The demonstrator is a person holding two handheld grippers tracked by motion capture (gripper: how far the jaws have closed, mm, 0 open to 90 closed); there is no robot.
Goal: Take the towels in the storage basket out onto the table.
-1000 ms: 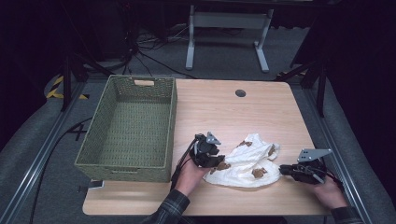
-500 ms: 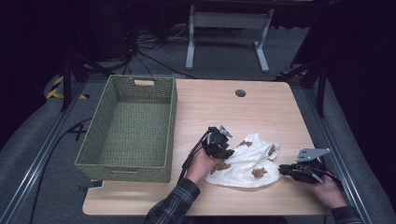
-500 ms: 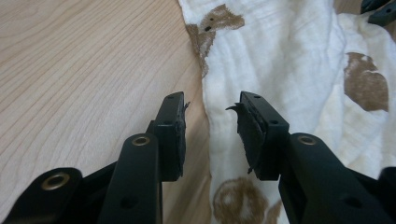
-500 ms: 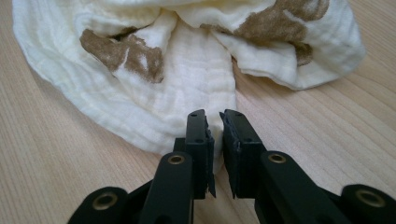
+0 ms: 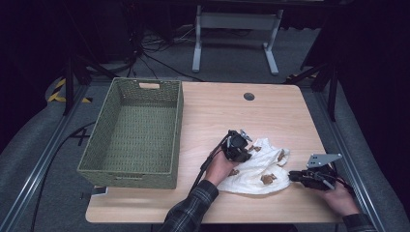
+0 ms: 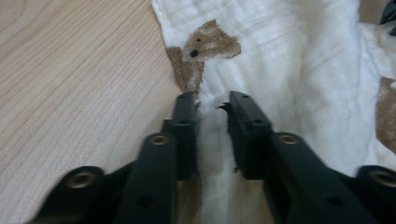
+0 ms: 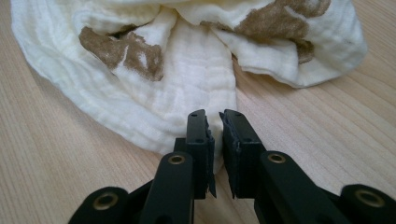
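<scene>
A white cloth (image 5: 256, 171) with brown patches lies crumpled on the wooden table (image 5: 227, 113), right of centre. My left gripper (image 5: 240, 146) sits over the cloth's far left corner. In the left gripper view its jaws (image 6: 212, 100) are pinched on a raised fold of the cloth (image 6: 289, 70), beside a brown animal print. My right gripper (image 5: 296, 177) is low at the cloth's near right edge. In the right gripper view its jaws (image 7: 212, 116) stand almost together, with the hem of the cloth (image 7: 196, 70) between them.
An empty green woven basket (image 5: 130, 171) stands on the left half of the table. A small dark round grommet (image 5: 249, 96) sits near the far edge. Bare wood lies between the basket and the cloth and beyond the cloth.
My left gripper has travelled right and away from me, from the cloth's left edge to its far left corner, bunching the cloth that way. The right gripper has barely shifted.
</scene>
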